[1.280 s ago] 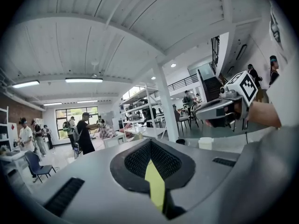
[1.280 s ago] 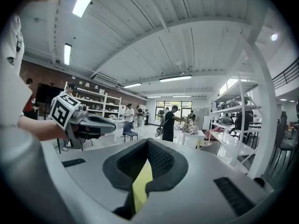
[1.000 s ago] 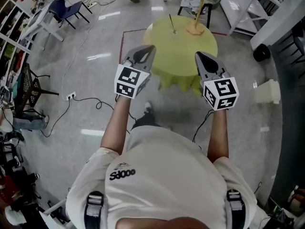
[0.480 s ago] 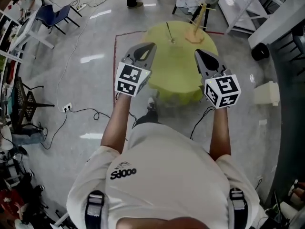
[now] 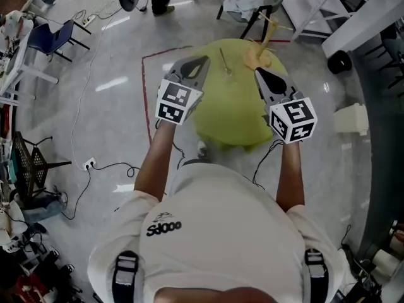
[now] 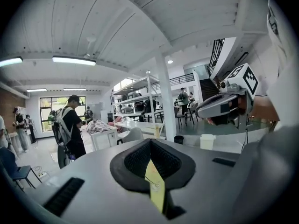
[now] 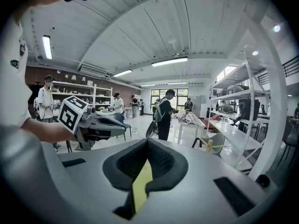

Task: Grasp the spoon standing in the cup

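A pale glossy floor (image 5: 107, 112) fills most of the head view, with a red taped line (image 5: 144, 87) marked on it. On it stands a round worktop (image 5: 230, 109) under a yellow-green cloth. The person (image 5: 221, 232), in a light shirt, stands at its near edge with both arms stretched forward.

The left tool (image 5: 198, 62) hangs over the worktop's left rim. In its own view the left tool (image 6: 149, 142) is clenched, its dark pads meeting at the tip with nothing between them. The right tool (image 5: 259, 72) is above the worktop's right side. Its own view shows the right tool (image 7: 147, 141) likewise clenched and empty.

On the far side of the worktop lies a tan thing (image 5: 259, 53) with a stick rising from it. Just left of it stands the small cup (image 5: 229, 74). The thin spoon (image 5: 223, 60) stands tilted in the cup, ahead of both tools and between them, apart from each.
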Action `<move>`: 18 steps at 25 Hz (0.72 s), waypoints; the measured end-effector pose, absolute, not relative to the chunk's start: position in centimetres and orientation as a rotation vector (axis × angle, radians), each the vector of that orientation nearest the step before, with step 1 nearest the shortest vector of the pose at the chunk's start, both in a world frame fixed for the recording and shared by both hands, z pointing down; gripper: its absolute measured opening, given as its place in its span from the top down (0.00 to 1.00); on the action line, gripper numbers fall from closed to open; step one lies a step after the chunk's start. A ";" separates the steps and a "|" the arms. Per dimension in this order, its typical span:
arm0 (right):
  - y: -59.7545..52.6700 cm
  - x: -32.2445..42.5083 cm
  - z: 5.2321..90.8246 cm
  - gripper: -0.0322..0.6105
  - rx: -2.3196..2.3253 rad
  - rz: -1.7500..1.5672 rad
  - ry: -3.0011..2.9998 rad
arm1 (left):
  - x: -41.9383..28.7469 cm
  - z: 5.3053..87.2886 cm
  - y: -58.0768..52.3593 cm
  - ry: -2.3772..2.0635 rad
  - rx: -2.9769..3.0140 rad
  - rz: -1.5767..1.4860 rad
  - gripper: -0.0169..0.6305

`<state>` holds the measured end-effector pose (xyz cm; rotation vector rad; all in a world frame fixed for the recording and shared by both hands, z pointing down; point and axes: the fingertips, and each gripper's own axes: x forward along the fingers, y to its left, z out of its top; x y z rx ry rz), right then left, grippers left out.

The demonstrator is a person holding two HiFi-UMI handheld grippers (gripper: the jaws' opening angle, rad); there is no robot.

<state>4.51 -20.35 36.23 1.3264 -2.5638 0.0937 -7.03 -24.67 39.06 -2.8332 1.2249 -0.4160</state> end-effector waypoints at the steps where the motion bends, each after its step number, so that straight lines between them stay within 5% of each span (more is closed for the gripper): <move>1: -21.1 4.3 36.5 0.92 1.327 0.098 -2.561 | -7.1 39.5 -25.6 1.215 -2.845 -0.422 0.93; 18: -31.6 6.1 43.4 0.92 1.253 0.273 -2.527 | -3.1 51.6 -36.9 1.182 -3.128 -0.664 0.93</move>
